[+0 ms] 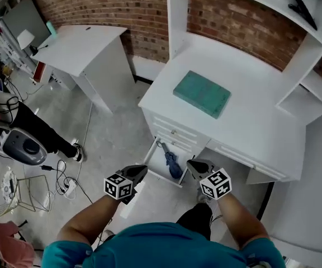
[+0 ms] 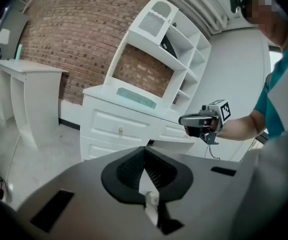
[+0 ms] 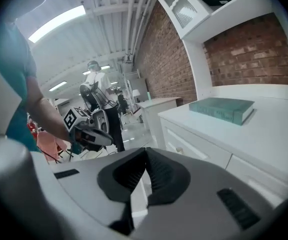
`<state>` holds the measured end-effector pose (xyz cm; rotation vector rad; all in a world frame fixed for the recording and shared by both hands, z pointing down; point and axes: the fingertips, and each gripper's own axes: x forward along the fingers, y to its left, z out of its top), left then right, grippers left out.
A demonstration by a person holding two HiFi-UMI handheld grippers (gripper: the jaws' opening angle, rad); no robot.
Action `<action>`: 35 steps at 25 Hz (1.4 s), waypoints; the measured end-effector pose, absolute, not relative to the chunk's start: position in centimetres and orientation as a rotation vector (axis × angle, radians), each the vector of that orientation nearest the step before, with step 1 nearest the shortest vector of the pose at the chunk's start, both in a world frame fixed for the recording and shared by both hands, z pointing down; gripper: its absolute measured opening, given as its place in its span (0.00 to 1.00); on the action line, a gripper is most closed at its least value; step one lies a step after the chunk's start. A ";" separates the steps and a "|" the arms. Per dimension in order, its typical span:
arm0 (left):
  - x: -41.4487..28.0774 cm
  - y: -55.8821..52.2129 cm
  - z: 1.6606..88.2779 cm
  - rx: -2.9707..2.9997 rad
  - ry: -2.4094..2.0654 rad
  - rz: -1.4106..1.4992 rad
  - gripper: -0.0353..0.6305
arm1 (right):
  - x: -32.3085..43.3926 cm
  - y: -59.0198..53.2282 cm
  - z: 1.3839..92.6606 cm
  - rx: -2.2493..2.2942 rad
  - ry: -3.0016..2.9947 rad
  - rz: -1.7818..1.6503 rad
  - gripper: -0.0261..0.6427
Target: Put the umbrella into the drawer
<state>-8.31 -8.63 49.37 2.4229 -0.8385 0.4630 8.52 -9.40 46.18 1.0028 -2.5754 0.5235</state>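
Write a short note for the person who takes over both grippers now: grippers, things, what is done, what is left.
Left gripper: jaws together, empty.
Right gripper: jaws together, empty.
Both are in front of the desk and touch nothing.
Umbrella: lies inside the open drawer, low on the desk front.
Done: the umbrella is in the drawer.
Left: nothing of the task itself. The drawer stands open, so probably push it shut if that is wanted.

bright even light; gripper views bend at edges.
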 end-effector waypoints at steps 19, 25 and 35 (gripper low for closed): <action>-6.5 -8.2 27.0 2.443 -1.196 0.225 0.08 | 10.2 -8.4 31.8 0.584 -2.594 0.445 0.07; -9.9 -6.1 27.0 2.569 -1.085 0.316 0.08 | 6.2 -7.4 31.1 0.759 -2.579 0.514 0.07; -11.4 -5.1 28.5 2.595 -0.979 0.366 0.08 | 6.6 -8.1 29.5 0.870 -2.542 0.545 0.07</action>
